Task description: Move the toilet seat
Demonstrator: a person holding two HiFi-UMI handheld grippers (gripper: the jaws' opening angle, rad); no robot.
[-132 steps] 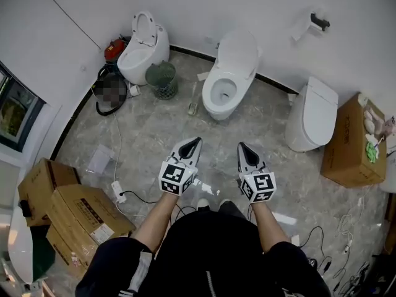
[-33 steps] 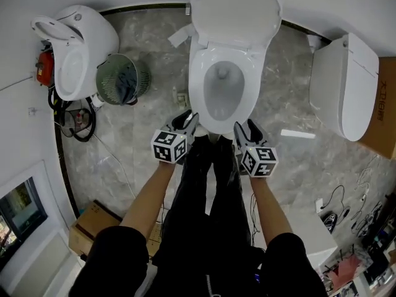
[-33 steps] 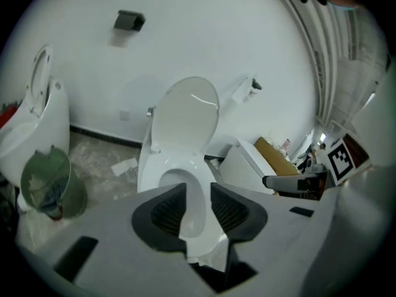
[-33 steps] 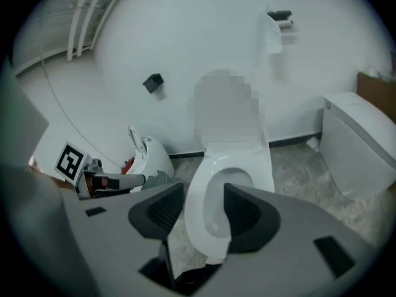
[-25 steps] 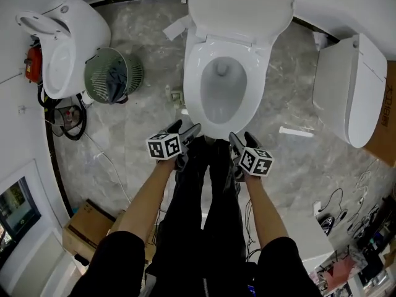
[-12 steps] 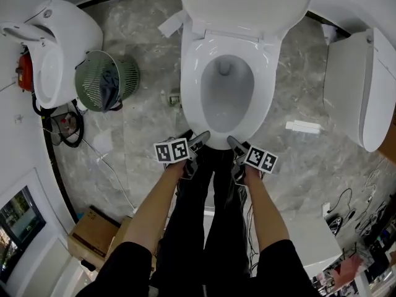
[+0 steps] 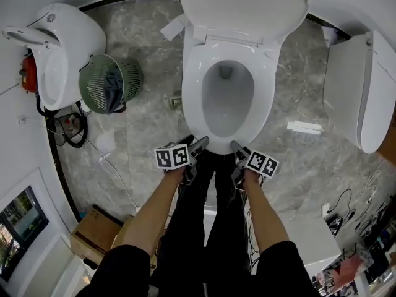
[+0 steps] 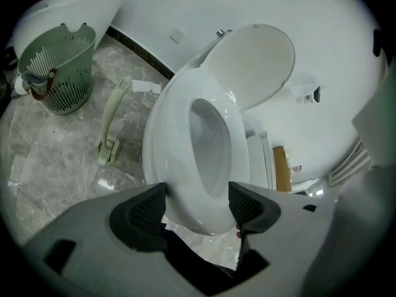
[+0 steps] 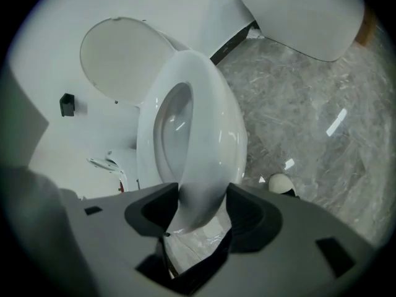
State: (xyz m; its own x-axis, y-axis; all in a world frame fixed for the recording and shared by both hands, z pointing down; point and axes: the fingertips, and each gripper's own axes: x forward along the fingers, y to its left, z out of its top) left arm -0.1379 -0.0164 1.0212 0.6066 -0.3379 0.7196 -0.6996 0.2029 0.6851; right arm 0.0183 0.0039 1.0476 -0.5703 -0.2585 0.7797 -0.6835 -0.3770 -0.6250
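Note:
A white toilet stands in front of me with its lid [image 7: 244,5] raised and the toilet seat [image 7: 197,107] lying down on the bowl. My left gripper [image 7: 197,145] is at the front left of the seat's rim, my right gripper [image 7: 238,148] at the front right. In the left gripper view the front rim of the seat [image 8: 173,135] sits between the jaws of the gripper [image 8: 197,206], which are closing. In the right gripper view the seat's front edge [image 9: 216,135] likewise fills the gap of the closing gripper [image 9: 201,206]. I cannot see either pair of pads pressing.
A green wire bin [image 7: 110,84] stands left of the toilet, with a second toilet [image 7: 62,48] and black hoses [image 7: 68,125] beyond it. A third toilet [image 7: 362,88] is at the right. A toilet brush [image 8: 111,129] lies on the floor. A cardboard box [image 7: 93,243] is behind me.
Both grippers have come forward from short of the bowl to its front rim, and the rim now lies between each pair of jaws. The toilet has not moved.

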